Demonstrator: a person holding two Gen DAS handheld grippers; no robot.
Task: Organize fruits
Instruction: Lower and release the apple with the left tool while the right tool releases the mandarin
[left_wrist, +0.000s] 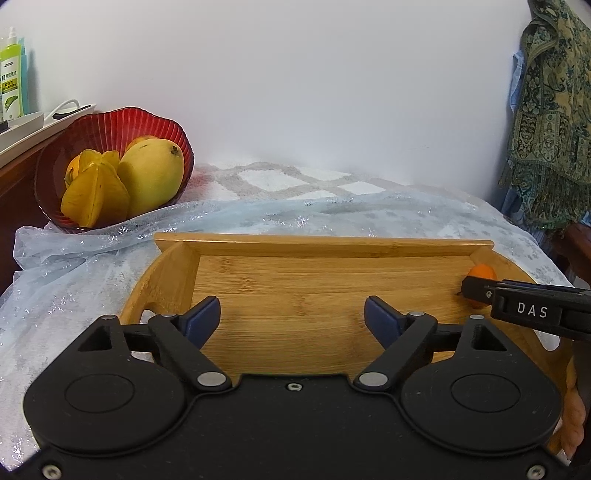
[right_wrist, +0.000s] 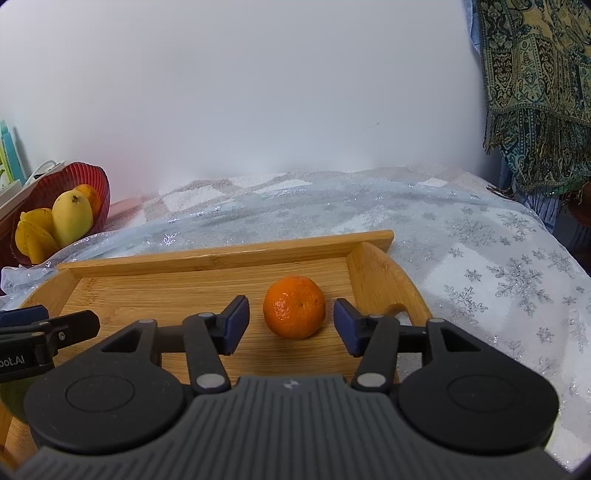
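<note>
Both grippers hover over the bamboo tray (left_wrist: 321, 288): the left gripper (left_wrist: 291, 321) is spread wide with nothing between its pads, while the right gripper (right_wrist: 291, 325) stands apart around the tangerine (right_wrist: 294, 306), pads just clear of it. A mango (left_wrist: 153, 177) and starfruit (left_wrist: 94, 195) sit in the red bowl (left_wrist: 99, 129).
</note>
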